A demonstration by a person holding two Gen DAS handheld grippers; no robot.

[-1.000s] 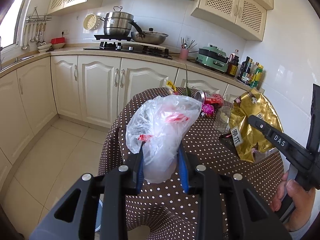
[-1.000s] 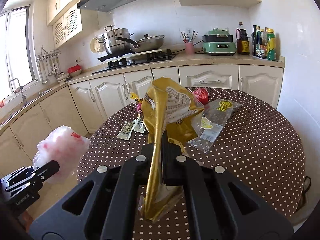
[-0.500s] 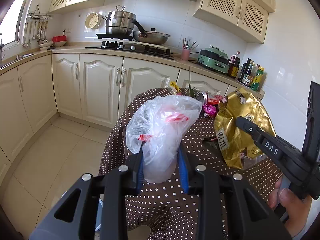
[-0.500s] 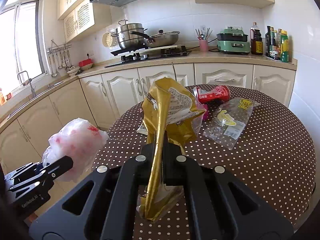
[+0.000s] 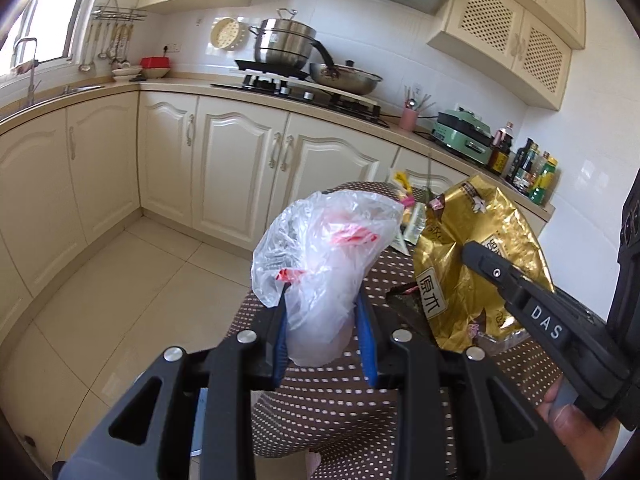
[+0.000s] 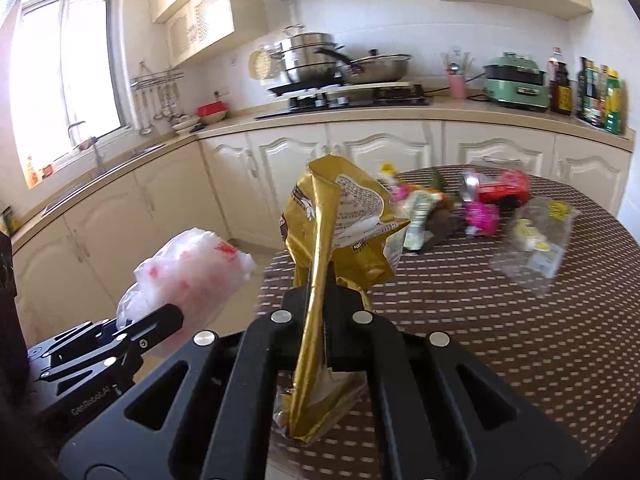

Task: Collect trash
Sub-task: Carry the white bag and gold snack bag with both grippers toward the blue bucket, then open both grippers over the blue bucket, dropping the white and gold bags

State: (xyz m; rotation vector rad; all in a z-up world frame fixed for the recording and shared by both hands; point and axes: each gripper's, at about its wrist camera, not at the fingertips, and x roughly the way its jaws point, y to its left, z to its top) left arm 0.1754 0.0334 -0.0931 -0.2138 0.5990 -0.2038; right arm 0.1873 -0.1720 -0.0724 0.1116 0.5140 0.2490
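My left gripper (image 5: 322,300) is shut on a crumpled clear plastic bag with red print (image 5: 324,256), held up over the near left edge of the round table (image 5: 352,412). The same plastic bag (image 6: 188,272) shows at the left of the right wrist view. My right gripper (image 6: 320,280) is shut on a gold foil snack bag (image 6: 336,232), which stands upright between the closed fingers. From the left wrist view the gold bag (image 5: 472,260) hangs just right of the plastic bag, gripped by the right gripper's black fingers (image 5: 500,276).
More litter lies at the table's far side: a red can (image 6: 500,188), a pink wrapper (image 6: 482,216), a clear wrapper with yellow print (image 6: 532,240) and small sachets (image 6: 416,216). Cream cabinets (image 5: 236,160) and tiled floor (image 5: 120,300) lie to the left. A hand (image 5: 576,436) holds the right gripper.
Both grippers have swung leftward toward the table's edge with their bags still held. The gold bag has come closer to the plastic bag, and more floor shows below.
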